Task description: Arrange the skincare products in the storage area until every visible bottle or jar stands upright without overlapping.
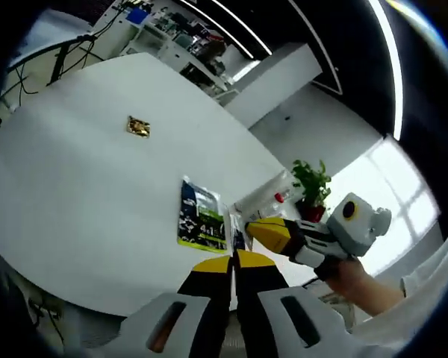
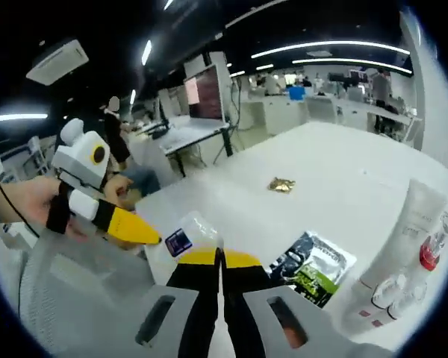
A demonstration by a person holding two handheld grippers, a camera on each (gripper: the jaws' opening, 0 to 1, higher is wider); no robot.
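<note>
My left gripper (image 1: 232,262) jaws together, empty; right gripper (image 2: 220,257) likewise. Right gripper view adds tall white tube (image 2: 412,224) among small bottles (image 2: 388,292), seemingly upright, beside dark sachet (image 2: 312,268) on white surface (image 2: 336,160).

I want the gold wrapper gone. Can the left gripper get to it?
Probably yes. The gold wrapper lies alone on the bare white table, nothing around it. The left gripper is shut and some way off, so it would have to open and move forward first.
</note>
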